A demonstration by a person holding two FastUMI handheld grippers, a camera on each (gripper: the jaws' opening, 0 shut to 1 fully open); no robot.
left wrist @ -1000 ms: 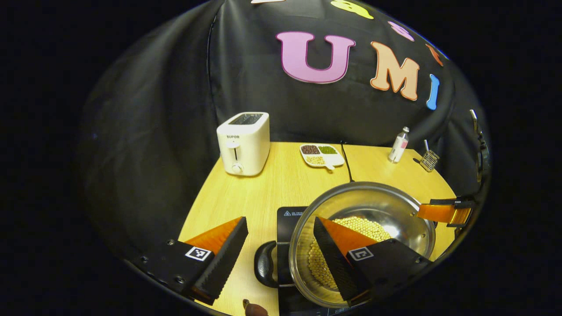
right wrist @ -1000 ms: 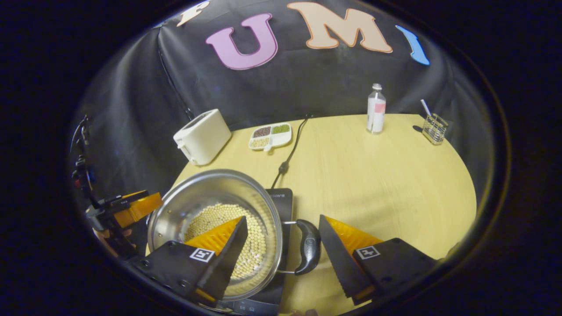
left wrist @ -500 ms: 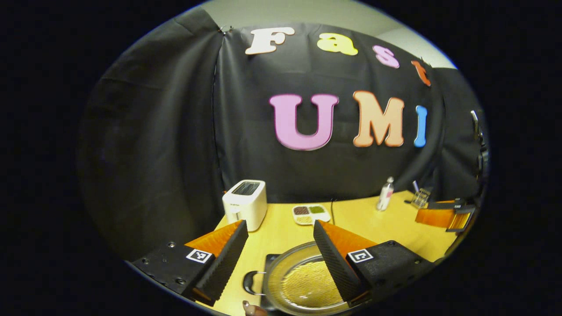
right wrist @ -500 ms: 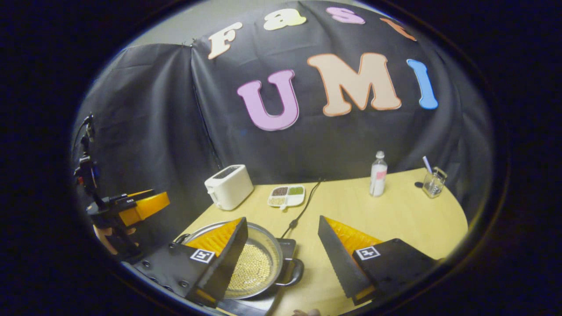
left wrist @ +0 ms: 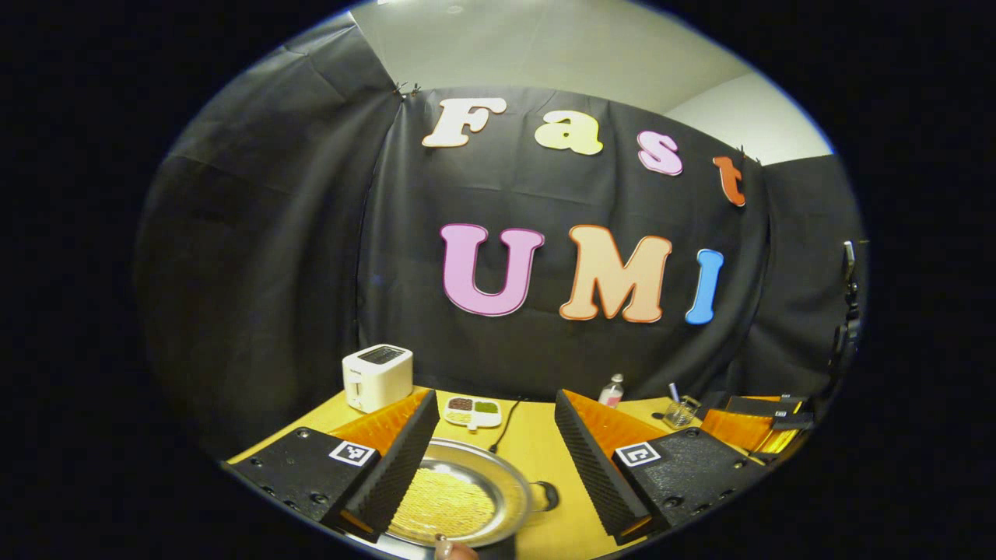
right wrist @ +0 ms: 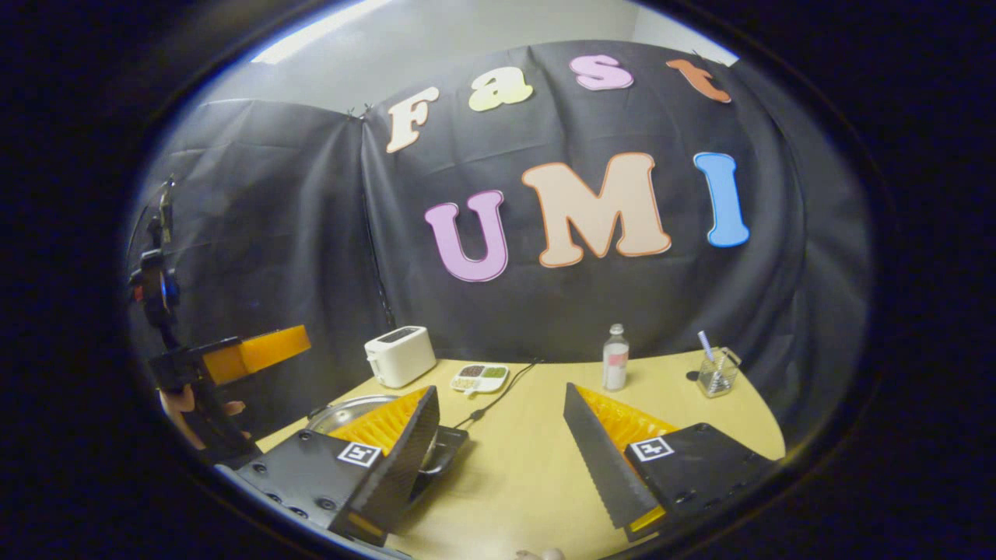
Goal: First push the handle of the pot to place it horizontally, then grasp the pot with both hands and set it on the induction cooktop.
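Note:
A steel pot point(left wrist: 459, 502) with pale beans in it sits low in the left gripper view, its dark handle point(left wrist: 549, 495) pointing right. My left gripper point(left wrist: 494, 400) is open, raised above and behind the pot, holding nothing. In the right gripper view the pot's rim point(right wrist: 342, 411) peeks out behind my left finger, resting on the black induction cooktop point(right wrist: 447, 439). My right gripper point(right wrist: 500, 391) is open and apart from the pot. The left gripper point(right wrist: 249, 354) also hangs at the far left, held by a hand.
On the wooden table point(right wrist: 545, 467) stand a white toaster point(right wrist: 400, 355), a divided dish of beans point(right wrist: 478, 377), a small bottle point(right wrist: 615, 358) and a glass holder with a straw point(right wrist: 717, 373). A black cable point(right wrist: 498, 393) runs back from the cooktop.
Both open grippers have risen and drawn back from the pot's handles, tilting upward. The pot has stayed on the cooktop and now looks small and low.

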